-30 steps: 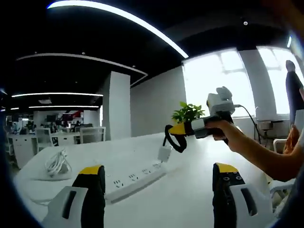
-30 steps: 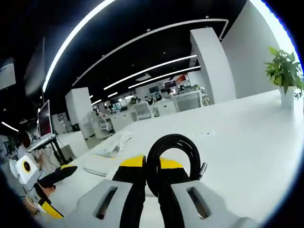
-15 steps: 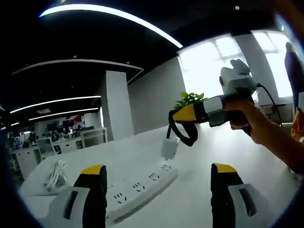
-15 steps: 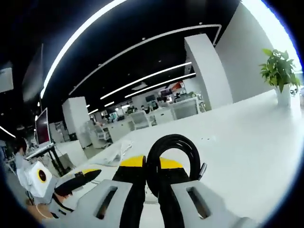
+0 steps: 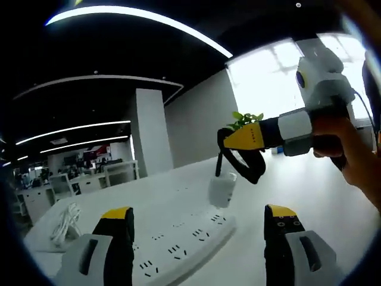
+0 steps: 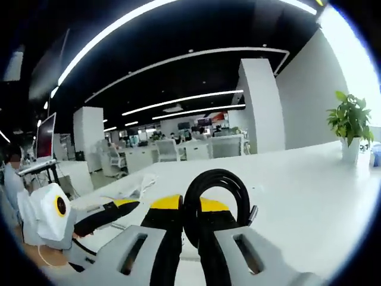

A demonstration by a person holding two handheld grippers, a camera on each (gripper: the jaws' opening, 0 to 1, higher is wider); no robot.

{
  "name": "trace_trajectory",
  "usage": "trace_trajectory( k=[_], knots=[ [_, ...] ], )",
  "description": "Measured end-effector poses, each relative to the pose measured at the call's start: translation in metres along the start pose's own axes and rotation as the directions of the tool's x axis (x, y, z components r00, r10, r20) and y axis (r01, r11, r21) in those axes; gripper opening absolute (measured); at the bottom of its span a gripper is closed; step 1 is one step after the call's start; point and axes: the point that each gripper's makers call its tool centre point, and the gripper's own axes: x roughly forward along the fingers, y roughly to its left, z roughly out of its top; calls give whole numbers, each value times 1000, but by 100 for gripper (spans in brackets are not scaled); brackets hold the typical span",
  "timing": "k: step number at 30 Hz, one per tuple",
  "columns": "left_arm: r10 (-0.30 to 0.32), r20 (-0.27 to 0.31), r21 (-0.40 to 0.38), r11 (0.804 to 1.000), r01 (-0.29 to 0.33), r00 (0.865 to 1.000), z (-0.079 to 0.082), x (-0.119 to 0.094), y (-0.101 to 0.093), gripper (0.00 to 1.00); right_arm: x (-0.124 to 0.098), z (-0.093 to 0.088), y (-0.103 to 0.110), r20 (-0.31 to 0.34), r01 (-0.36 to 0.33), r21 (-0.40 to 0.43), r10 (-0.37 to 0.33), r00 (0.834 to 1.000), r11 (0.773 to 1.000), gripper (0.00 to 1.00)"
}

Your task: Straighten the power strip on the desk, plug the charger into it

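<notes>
In the left gripper view a white power strip (image 5: pixel 178 245) lies flat on the white desk (image 5: pixel 250 250), between and just beyond my left gripper's (image 5: pixel 196 229) open jaws. Above the strip's far end hangs a small white charger (image 5: pixel 221 190) on a black cable loop (image 5: pixel 243 165). My right gripper (image 5: pixel 233 138) enters from the right, held by a hand (image 5: pixel 348 152), shut on that loop. In the right gripper view the right gripper (image 6: pixel 184 205) pinches the black cable loop (image 6: pixel 217 193), and the charger is hidden below the jaws. The left gripper (image 6: pixel 104 215) shows at the left.
A coil of white cable (image 5: pixel 62 217) lies on the desk's left end. A potted plant (image 5: pixel 244 119) stands at the far edge, and the same potted plant (image 6: pixel 350 122) is seen at the right. Office desks and chairs (image 6: pixel 178 149) fill the background.
The left gripper view has closed in on the power strip. The right gripper has lifted and shifted right with the charger dangling over the strip's far end. The left gripper has come further into the right gripper view.
</notes>
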Motion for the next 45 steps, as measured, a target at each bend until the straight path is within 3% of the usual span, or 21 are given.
trace_trajectory(
  k=[6, 12, 16, 33, 45],
  knots=[
    [33, -4, 67, 997, -33, 999, -1, 9, 0, 91, -3, 2, 10, 17, -34, 30, 33, 999, 999, 6],
    [33, -16, 119, 992, -31, 999, -1, 18, -3, 81, -3, -1, 16, 21, -41, 50, 40, 999, 998, 6],
    [21, -6, 120, 993, -20, 1000, 4, 20, -7, 73, -3, -1, 18, 24, -52, 65, 50, 998, 997, 6],
    [-2, 2, 97, 995, 2, 1000, 0, 32, -19, 67, 0, -2, 26, 30, -100, 86, 98, 995, 991, 6],
    [-10, -29, 66, 998, 12, 1000, -7, 33, -14, 41, 1, -4, 27, 27, -119, 101, 117, 993, 988, 6]
  ],
)
